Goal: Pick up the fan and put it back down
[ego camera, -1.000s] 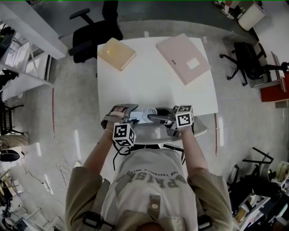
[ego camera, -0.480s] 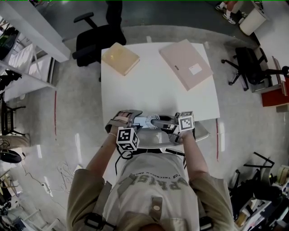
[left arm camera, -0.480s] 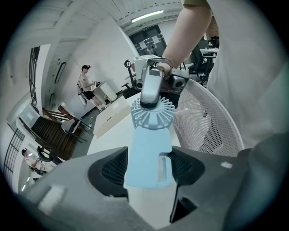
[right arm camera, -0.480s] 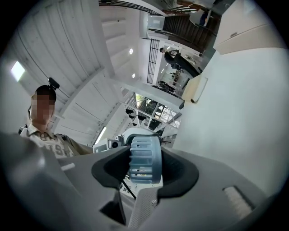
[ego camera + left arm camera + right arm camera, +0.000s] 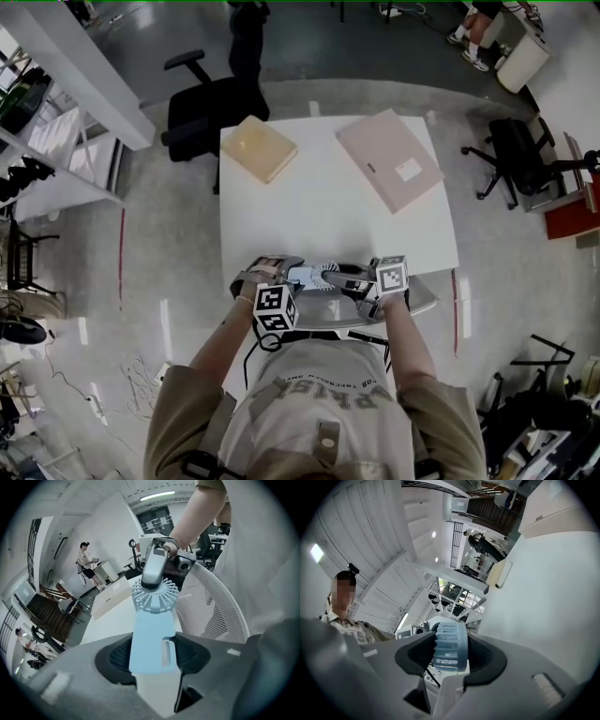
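The jaws of my left hand-held gripper (image 5: 151, 654) have just been closing, and the whole group of grippers and fan now sits a little lower in the head view than before; otherwise both hands are much where they were. The fan (image 5: 314, 275) is at the near edge of the white surface (image 5: 328, 202), at lower centre of the head view, spanned between the two grippers. The left one has narrowed onto the pale blue handle, whose sides the pads look to be touching. The right hand-held gripper (image 5: 451, 651) is clamped at a middling width on the round ribbed head. My worry is two grips on one small thing: if my hands drift apart or roll against each other, the neck could twist or the smooth handle could slide out of the left pads. A hard squeeze could bend the grille. So close to the edge, a slip could send the fan down onto the mesh chair back (image 5: 213, 606) or the floor. The marker cubes and jaws cover most of the fan from above, so I cannot tell whether it rests on the surface or is already lifted. The right gripper view shows only the rim of the head.
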The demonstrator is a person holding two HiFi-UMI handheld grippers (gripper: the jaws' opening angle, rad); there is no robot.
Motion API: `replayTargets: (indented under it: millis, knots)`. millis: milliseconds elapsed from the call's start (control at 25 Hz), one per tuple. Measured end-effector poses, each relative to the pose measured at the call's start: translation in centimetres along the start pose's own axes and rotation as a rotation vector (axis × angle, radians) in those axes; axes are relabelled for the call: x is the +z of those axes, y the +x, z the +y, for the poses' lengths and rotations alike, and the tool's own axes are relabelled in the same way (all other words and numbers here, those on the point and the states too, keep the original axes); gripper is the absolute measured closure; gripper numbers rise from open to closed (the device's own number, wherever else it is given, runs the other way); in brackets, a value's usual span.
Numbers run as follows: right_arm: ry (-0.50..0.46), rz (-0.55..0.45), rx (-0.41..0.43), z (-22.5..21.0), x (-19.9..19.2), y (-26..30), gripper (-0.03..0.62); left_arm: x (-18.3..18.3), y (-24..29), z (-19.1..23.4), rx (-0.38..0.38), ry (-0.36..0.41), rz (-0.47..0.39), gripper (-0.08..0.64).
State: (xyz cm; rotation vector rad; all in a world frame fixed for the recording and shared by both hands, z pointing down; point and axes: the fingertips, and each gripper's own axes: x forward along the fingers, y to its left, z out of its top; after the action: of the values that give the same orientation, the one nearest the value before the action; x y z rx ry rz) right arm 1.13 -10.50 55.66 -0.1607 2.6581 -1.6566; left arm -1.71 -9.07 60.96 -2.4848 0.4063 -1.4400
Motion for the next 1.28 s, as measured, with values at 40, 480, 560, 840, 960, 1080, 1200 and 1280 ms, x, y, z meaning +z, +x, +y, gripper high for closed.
replayTargets:
  millis: [40,480,560,840,960,1080,1200,1280]
  knots:
    - [-0.007,-0.003,-0.002,0.0,0.0,0.0,0.407,-0.1,0.0,0.0,-0.007,-0.006,0.002,0.331]
    - [-0.153,-0.026,-0.071,-0.7,0.8,-0.6,0.391,0.2,0.2,0.8,-0.032,-0.061,-0.019,0.333]
    - [-0.21,-0.026,-0.097,-0.5,1.2,-0.7,0.376,0.3,0.2,0.9,-0.039,-0.076,-0.025,0.331]
    - [-0.377,0.065,-0.14,0.3,1.3,-0.4,0.305,-0.2,0.5,1.3,-0.065,-0.1,-0.038,0.332]
    - [-0.453,0.156,-0.184,0.1,0.4,-0.1,0.274,-0.3,0.8,1.1,-0.09,-0.106,-0.037,0.332]
    - [-0.558,0.275,-0.263,-0.7,-0.5,0.1,0.27,-0.3,1.0,1.0,-0.111,-0.108,-0.035,0.331]
    - [-0.669,0.398,-0.337,-1.5,-1.4,0.2,0.268,-0.4,1.3,0.9,-0.129,-0.117,-0.033,0.332]
    - [-0.717,0.451,-0.365,-1.9,-1.8,0.3,0.268,-0.5,1.5,0.9,-0.139,-0.126,-0.033,0.332]
